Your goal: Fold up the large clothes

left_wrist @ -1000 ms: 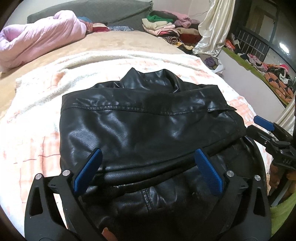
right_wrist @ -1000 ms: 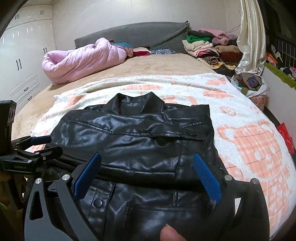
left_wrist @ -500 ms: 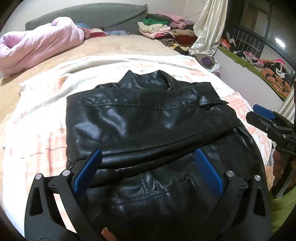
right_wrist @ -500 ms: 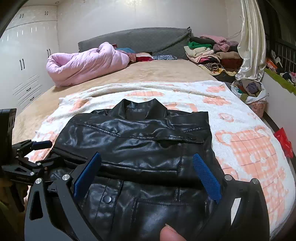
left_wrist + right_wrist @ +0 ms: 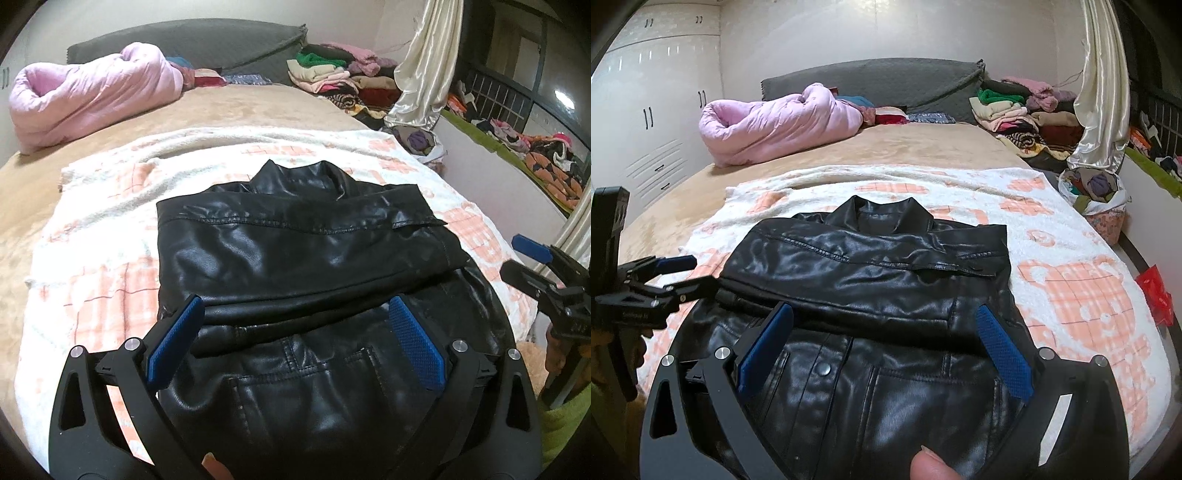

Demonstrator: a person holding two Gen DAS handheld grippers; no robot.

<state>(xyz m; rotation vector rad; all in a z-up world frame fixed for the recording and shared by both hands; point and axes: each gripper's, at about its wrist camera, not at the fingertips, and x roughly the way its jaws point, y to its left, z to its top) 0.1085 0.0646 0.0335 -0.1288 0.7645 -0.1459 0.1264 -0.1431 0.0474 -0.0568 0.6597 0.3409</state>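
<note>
A black leather jacket (image 5: 295,258) lies on a white and orange blanket (image 5: 92,258) on the bed, collar at the far end, with a folded layer across its middle. My left gripper (image 5: 295,310) hovers open over the jacket's near half, holding nothing. The right gripper (image 5: 517,260) shows at the jacket's right edge. In the right wrist view the jacket (image 5: 868,273) fills the centre and my right gripper (image 5: 884,314) is open above its pocket area, empty. The left gripper (image 5: 690,274) sits at the jacket's left edge. A fingertip shows at the bottom of each view.
A rolled pink duvet (image 5: 92,92) lies at the far left of the bed. Stacked clothes (image 5: 332,77) sit at the far right by a cream curtain (image 5: 424,74). White wardrobe doors (image 5: 646,129) stand on the left, and a bag of clothes (image 5: 1093,192) beside the bed on the right.
Both grippers have drawn back and up from the jacket, so more of its near half shows. Both stayed open. The jacket has not moved.
</note>
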